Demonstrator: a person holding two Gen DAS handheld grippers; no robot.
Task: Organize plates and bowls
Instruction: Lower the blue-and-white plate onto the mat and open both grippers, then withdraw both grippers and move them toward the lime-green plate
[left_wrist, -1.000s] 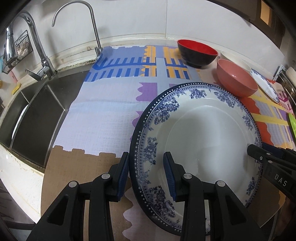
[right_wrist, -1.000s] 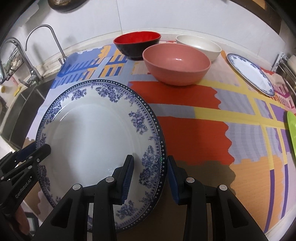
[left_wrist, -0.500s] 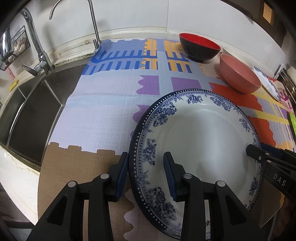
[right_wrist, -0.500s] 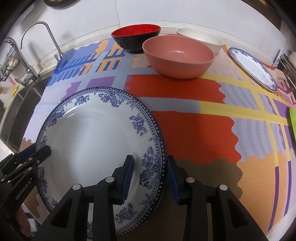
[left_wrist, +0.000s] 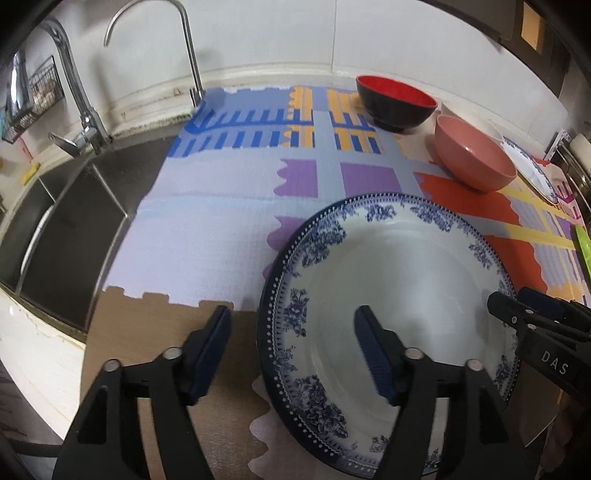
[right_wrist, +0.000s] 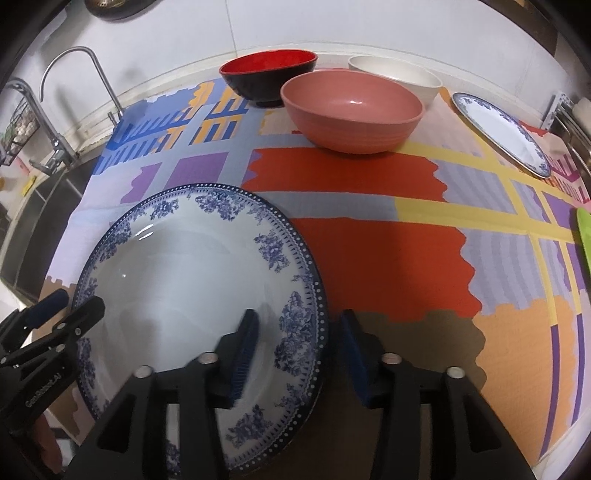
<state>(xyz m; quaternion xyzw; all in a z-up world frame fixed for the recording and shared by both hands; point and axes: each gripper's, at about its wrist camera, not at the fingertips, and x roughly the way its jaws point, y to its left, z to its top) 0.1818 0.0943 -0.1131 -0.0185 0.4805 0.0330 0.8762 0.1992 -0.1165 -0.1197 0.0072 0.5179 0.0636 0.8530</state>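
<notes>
The big blue-and-white plate (left_wrist: 399, 306), lying on the mat (left_wrist: 207, 236) at 6 o'clock from the pink bowl (left_wrist: 472, 162), gets released as left gripper (left_wrist: 291, 343) and right gripper (right_wrist: 299, 343) jaws are opening astride its rim — probably heavy, glazed-slick, breakable, so best pinched at opposite edges.

Both grippers release the round blue-and-white floral porcelain plate (left_wrist: 388, 306). The left gripper (left_wrist: 291, 339), earlier clamped on the plate's left rim, is opening, fingers (left_wrist: 212, 347) now clear of it. The right gripper (right_wrist: 299, 347), earlier clamped on the right rim, is likewise opening. The plate now lies lower, on the patterned mat (right_wrist: 369, 251).
</notes>
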